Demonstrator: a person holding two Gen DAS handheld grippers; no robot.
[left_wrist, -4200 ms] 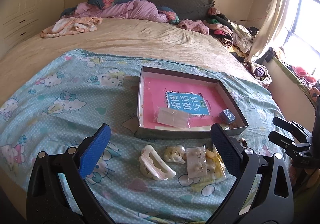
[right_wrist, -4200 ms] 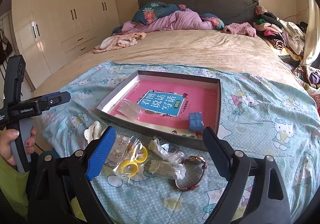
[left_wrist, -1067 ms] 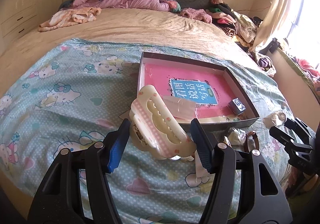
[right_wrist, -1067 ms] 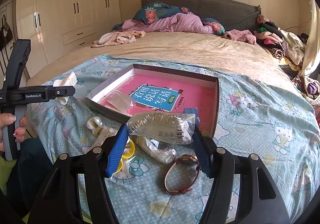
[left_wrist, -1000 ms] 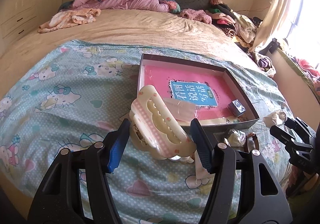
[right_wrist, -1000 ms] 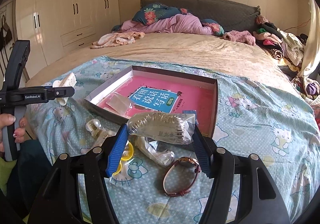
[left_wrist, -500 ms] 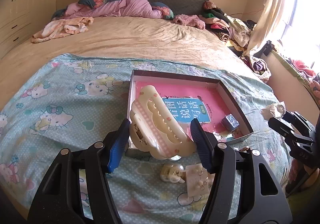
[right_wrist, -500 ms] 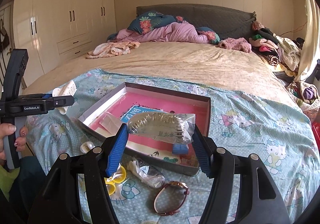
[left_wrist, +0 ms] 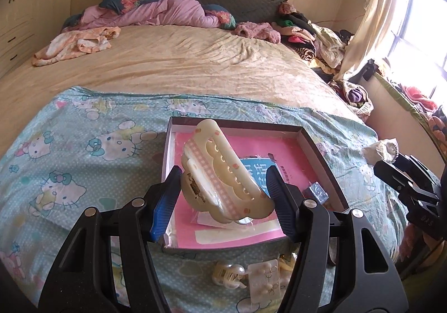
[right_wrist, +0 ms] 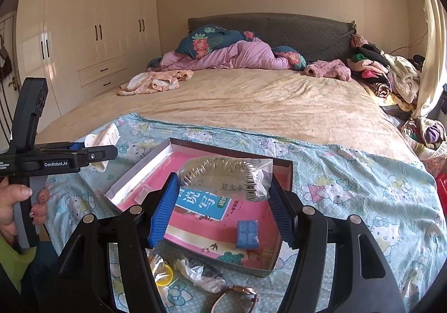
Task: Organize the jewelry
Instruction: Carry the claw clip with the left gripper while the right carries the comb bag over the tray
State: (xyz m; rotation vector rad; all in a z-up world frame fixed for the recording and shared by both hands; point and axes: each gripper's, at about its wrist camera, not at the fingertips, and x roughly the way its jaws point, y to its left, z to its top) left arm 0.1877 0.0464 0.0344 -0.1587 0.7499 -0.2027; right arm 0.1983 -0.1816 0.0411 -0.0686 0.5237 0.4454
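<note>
My left gripper (left_wrist: 222,201) is shut on a large cream hair claw clip (left_wrist: 220,173) and holds it above the near left part of the shallow box (left_wrist: 321,151) with a pink booklet inside. My right gripper (right_wrist: 223,209) is shut on a clear bag with a silver hair comb (right_wrist: 223,176), held over the box (right_wrist: 145,162). A small blue box (right_wrist: 247,234) lies inside. The left gripper with its clip also shows in the right wrist view (right_wrist: 95,155).
On the Hello Kitty sheet (left_wrist: 69,159) before the box lie a pearl claw clip (left_wrist: 227,274), an earring card (left_wrist: 264,279), yellow rings (right_wrist: 163,276), a plastic bag (right_wrist: 201,271) and a brown bracelet (right_wrist: 237,296). Clothes pile at the far right.
Both grippers closed on their items, lifted them off the sheet and moved forward; they now hang over the box.
</note>
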